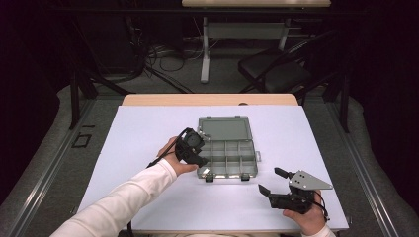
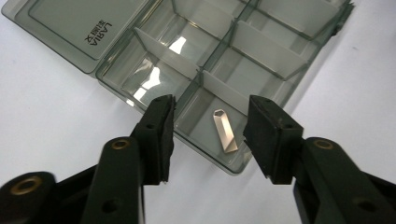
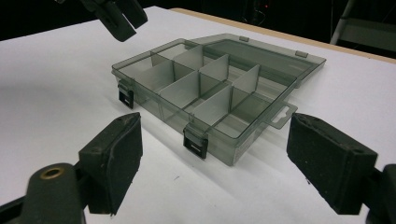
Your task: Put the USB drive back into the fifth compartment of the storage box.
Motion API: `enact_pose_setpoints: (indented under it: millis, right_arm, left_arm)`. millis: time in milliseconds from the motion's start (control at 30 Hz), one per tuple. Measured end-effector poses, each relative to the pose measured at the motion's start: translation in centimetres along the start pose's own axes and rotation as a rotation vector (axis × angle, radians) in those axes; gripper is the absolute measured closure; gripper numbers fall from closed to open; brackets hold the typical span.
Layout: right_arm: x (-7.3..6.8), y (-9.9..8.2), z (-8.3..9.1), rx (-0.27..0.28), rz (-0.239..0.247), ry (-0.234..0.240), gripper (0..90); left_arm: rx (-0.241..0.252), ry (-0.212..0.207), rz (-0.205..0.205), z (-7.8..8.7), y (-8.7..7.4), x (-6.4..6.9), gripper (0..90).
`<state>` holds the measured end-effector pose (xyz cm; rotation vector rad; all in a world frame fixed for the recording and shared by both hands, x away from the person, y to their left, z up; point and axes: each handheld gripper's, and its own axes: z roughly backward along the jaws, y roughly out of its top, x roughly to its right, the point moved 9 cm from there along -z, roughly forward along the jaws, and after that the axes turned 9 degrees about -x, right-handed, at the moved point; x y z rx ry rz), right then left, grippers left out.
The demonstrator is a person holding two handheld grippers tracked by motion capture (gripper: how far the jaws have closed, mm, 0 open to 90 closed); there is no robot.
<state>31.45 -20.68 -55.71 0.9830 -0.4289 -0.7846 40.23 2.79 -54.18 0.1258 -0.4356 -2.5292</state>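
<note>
Both tongs, left and right, are wide open; the tiny metal piece in the box looks light and slippery, best pinched across its thin sides.

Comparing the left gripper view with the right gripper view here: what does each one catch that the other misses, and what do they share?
The left gripper view alone catches a small metal piece lying in a corner compartment, and the printed label on the lid. The right gripper view alone catches the two black latches on the box's front wall, the hang tab, and the left tongs hovering over the far corner. Both share the open divided box on the white table.
</note>
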Motion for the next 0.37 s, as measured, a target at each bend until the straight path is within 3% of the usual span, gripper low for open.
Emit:
enact_pose_setpoints:
  millis: [200, 267, 367]
  right_arm:
    - [0.0, 0.0, 0.0, -0.002, -0.002, -0.001, 18.2]
    - [0.1, 0.0, 0.0, -0.002, -0.004, -0.002, 18.1]
    - [0.1, -0.1, -0.1, -0.003, -0.006, -0.002, 18.1]
  left_arm:
    - [0.089, -0.033, -0.007, 1.4, -0.4, 0.1, 45.1]
    - [0.108, -0.046, 0.015, 1.9, -0.7, 0.1, 42.8]
    - [0.132, -0.116, 0.039, 2.4, -1.3, 0.4, 35.7]
